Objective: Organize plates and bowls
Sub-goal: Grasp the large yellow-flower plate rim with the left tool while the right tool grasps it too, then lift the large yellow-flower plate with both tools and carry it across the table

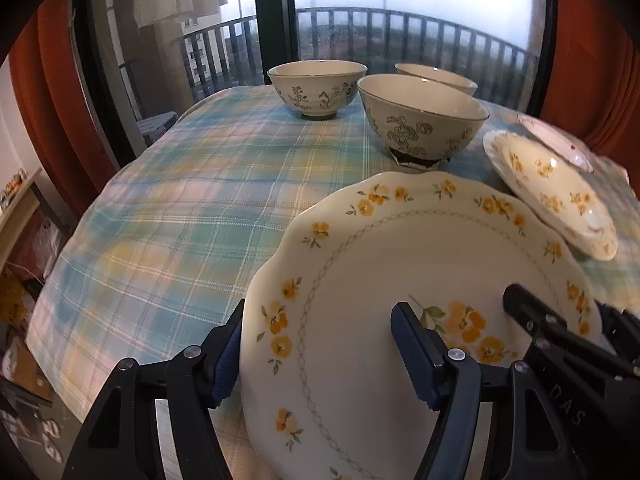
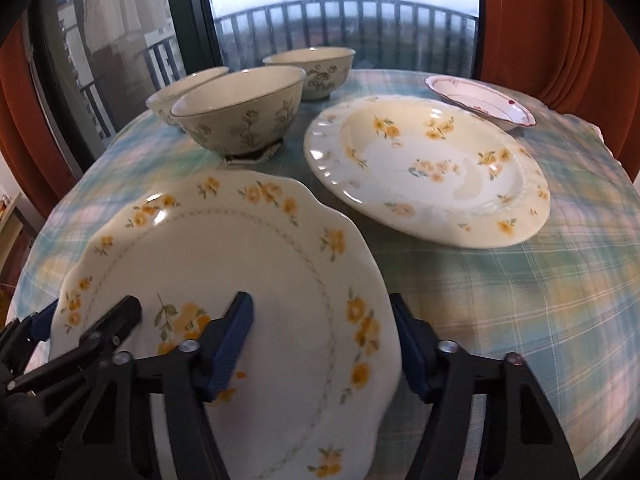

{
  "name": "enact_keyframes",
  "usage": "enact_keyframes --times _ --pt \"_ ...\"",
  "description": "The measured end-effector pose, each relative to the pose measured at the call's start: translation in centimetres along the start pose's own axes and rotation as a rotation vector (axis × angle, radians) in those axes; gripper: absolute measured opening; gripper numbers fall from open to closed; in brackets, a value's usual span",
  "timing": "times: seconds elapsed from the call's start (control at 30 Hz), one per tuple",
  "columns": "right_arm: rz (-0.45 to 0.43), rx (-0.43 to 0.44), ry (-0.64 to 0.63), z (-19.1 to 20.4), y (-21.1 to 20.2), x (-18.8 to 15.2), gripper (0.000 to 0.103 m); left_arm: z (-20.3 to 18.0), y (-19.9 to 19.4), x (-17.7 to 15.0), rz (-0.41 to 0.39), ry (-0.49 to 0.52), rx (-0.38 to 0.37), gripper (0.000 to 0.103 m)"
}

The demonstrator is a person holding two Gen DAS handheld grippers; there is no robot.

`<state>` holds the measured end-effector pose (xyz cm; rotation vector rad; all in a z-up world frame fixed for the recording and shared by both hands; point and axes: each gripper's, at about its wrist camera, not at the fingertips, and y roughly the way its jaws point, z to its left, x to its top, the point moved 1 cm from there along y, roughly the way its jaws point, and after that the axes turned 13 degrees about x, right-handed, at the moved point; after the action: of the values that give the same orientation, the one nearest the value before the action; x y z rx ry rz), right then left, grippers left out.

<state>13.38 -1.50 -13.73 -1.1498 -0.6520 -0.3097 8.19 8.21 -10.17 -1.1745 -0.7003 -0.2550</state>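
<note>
A scalloped white plate with yellow flowers (image 1: 380,264) (image 2: 224,256) is lifted and tilted above the checked tablecloth (image 1: 192,200). My left gripper (image 1: 320,344) straddles its left rim, one finger above and one below. My right gripper (image 2: 324,336) straddles its right rim the same way. Each shows in the other's view. A deep plate with yellow flowers (image 2: 432,168) (image 1: 552,192) lies beyond on the right. A small plate with red trim (image 2: 480,100) (image 1: 560,142) lies behind it. Three grey-flowered bowls (image 1: 420,120) (image 1: 318,86) (image 1: 436,76) stand at the back.
The table edge falls away at the left (image 1: 60,280) and near side. A glass balcony door (image 1: 276,20) and red curtains (image 1: 52,100) stand behind the table. Cluttered shelves (image 1: 20,240) are low at the left.
</note>
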Motion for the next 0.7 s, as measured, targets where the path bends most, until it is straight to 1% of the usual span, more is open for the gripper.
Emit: enact_keyframes --times 0.13,0.37,0.47,0.7 --pt "0.010 -0.012 0.000 0.3 0.0 0.2 0.066 -0.1 0.0 0.0 -0.008 0.039 0.002 0.071" --pt "0.024 -0.026 0.005 0.1 -0.7 -0.3 0.066 -0.5 -0.7 -0.5 -0.003 0.059 -0.010 0.071" --pt "0.033 -0.031 0.019 -0.4 -1.3 -0.8 0.065 -1.1 -1.4 -1.1 -0.006 0.069 -0.024 0.071" --pt "0.010 -0.059 0.024 -2.0 -3.7 -2.2 0.064 -2.9 -3.5 -2.0 -0.024 0.087 -0.045 0.071"
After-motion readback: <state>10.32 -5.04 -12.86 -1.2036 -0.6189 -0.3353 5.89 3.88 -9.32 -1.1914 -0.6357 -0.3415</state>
